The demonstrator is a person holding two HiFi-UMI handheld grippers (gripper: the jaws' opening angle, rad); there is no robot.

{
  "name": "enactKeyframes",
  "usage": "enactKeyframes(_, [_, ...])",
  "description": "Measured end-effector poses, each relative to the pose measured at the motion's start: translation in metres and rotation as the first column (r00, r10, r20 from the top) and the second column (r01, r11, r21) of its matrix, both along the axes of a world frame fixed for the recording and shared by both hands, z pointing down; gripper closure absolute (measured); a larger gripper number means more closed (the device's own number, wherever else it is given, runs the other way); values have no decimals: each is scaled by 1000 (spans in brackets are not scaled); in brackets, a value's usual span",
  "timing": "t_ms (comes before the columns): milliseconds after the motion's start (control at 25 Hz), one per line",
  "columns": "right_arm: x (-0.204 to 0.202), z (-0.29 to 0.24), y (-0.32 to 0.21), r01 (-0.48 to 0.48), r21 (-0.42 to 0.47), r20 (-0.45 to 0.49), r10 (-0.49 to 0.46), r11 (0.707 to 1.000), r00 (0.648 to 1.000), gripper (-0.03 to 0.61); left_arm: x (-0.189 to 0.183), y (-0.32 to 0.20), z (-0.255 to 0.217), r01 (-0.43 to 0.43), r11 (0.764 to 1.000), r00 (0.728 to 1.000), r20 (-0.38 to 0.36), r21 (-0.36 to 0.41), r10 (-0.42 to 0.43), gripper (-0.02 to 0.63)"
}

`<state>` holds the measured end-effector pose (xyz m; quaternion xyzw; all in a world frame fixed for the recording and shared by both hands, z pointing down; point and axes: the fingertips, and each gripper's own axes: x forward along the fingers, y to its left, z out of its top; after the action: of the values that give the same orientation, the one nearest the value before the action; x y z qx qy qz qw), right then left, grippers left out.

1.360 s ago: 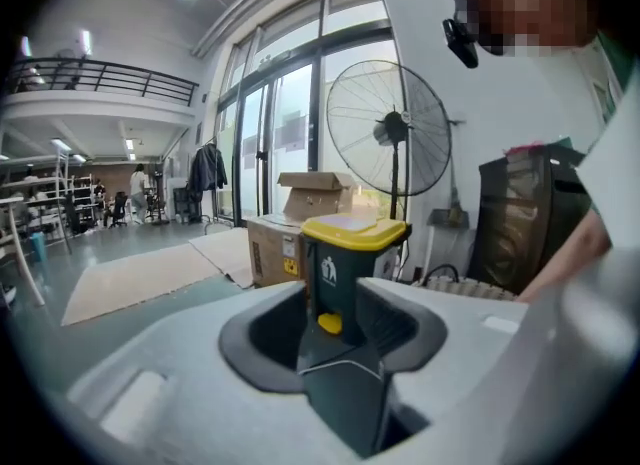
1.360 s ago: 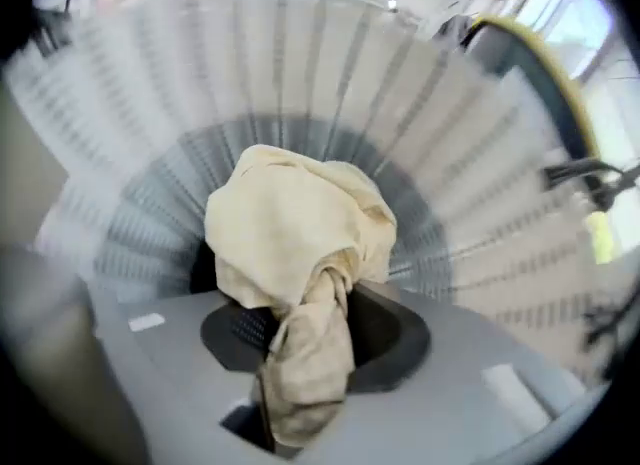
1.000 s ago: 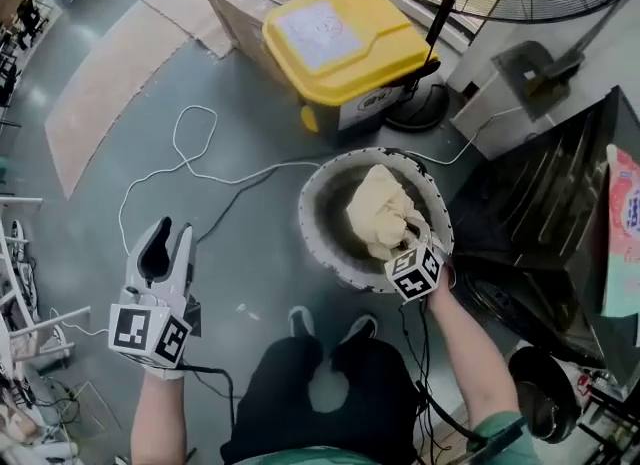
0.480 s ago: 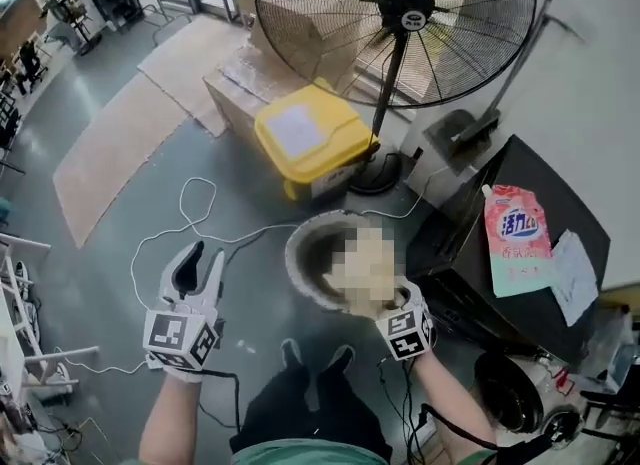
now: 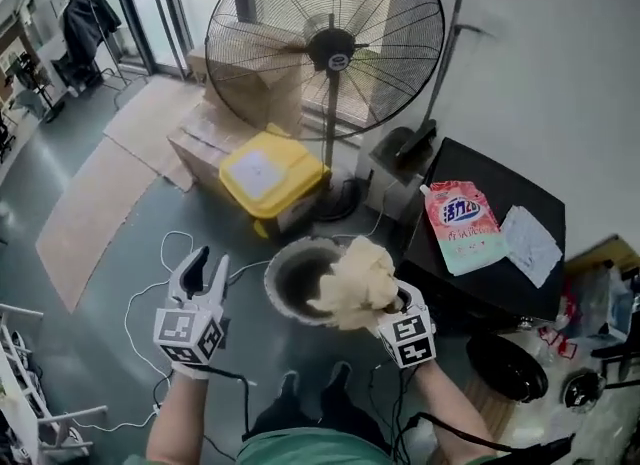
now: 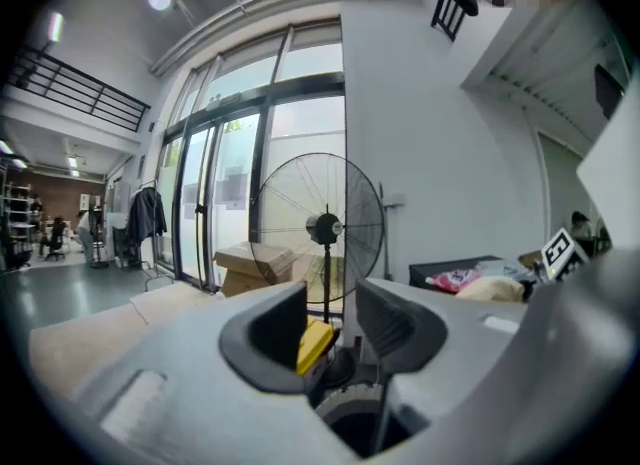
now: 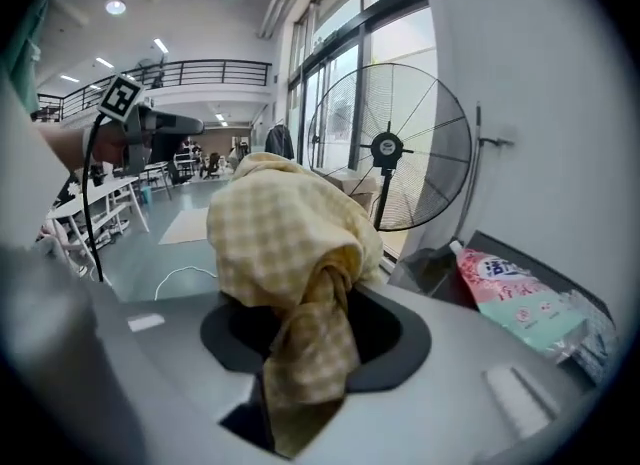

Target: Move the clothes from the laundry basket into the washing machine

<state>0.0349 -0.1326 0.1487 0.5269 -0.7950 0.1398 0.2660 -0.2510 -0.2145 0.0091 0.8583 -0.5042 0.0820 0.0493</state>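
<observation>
While right gripper (image 5: pixel 390 305) pinches crumpled yellow checked cloth (image 5: pixel 352 275), round grey basket (image 5: pixel 283 259) beneath.

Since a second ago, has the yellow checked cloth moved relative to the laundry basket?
Yes. The yellow checked cloth, clamped in the right gripper, has risen out of the laundry basket and now hangs over its near right rim.

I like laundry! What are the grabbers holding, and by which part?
The right gripper pinches the yellow checked cloth by a twisted bunch; the left gripper is open and empty.
</observation>
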Motion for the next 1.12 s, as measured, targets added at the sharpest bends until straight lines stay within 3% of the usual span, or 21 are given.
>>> enactKeyframes(160, [25, -27, 22, -155, 44, 29, 154, 987, 988, 420, 25, -9, -8, -122, 992, 992, 2, 11, 122, 463])
enactKeyframes(320, [51, -46, 58, -306, 80, 24, 305, 949, 952, 420, 53, -14, -9, -244, 970, 970, -7, 12, 244, 463])
enactKeyframes(480, [82, -59, 105, -452, 107, 9, 454, 886, 891, 420, 89, -5, -12, -368, 930, 930, -20, 25, 368, 463])
enactKeyframes(680, [120, -69, 178, -607, 122, -27, 614, 785, 789, 420, 135, 20, -8, -504, 863, 862, -36, 24, 505, 463])
enactKeyframes(920, [164, -66, 256, -718, 117, -35, 726, 686, 687, 420, 181, 66, -4, -597, 802, 802, -30, 15, 597, 463])
enactKeyframes(1120, [198, -44, 295, -748, 89, -11, 752, 657, 659, 420, 223, 103, 5, -622, 783, 783, -1, -12, 622, 463])
